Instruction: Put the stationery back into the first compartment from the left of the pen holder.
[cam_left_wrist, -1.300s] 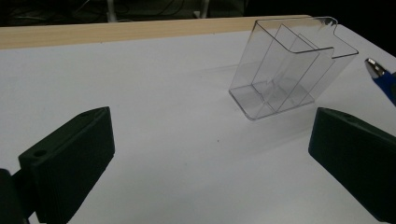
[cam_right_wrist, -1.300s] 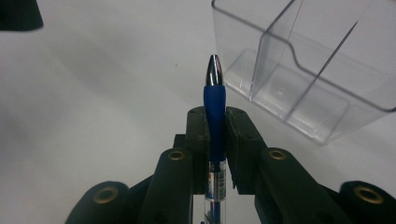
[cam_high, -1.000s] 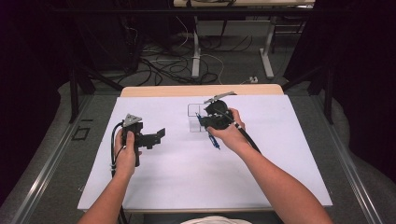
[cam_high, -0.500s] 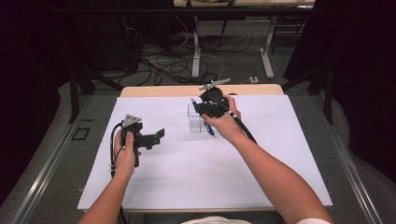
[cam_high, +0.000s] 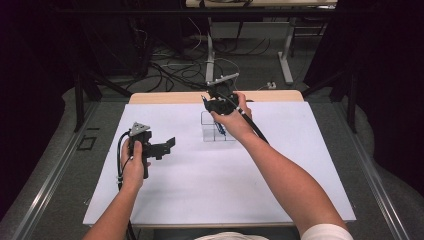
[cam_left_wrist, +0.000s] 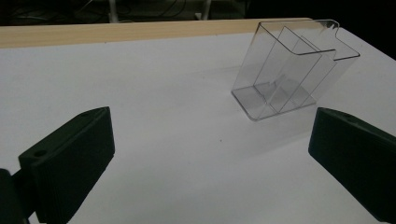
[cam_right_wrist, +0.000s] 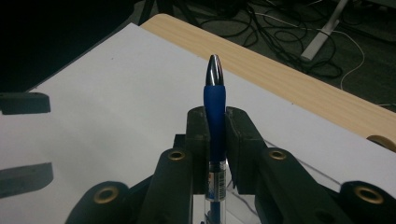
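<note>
The right gripper (cam_right_wrist: 215, 119) is clamped on a blue pen (cam_right_wrist: 215, 105), its two black jaws pressed against the blue grip section; the silver tip points up and away past the jaws, and the clear barrel with a printed label runs back down between the gripper's arms. In the high view this right gripper (cam_high: 216, 102) is held by the right hand (cam_high: 231, 120) above the far middle of the table, directly over a clear plastic holder (cam_high: 216, 131), with the pen (cam_high: 219, 129) showing as a blue streak at the holder's top. The hand hides whether the pen's lower end is inside the holder or just above it.

In the left gripper view the clear plastic holder (cam_left_wrist: 292, 74) stands on the white sheet (cam_left_wrist: 140, 93) and leans back, its inside split by clear dividers into compartments; through its walls the compartments look empty.

The left gripper (cam_high: 159, 147) is released, its jaws spread wide with nothing between them, and it is held by the left hand (cam_high: 134, 165) low over the sheet, well apart from the holder and aimed toward it.

The white sheet (cam_high: 200, 185) covers most of the wooden table (cam_high: 165, 97), whose bare edge shows along the far side. Beyond it, cables (cam_high: 170, 70) lie on the floor.
</note>
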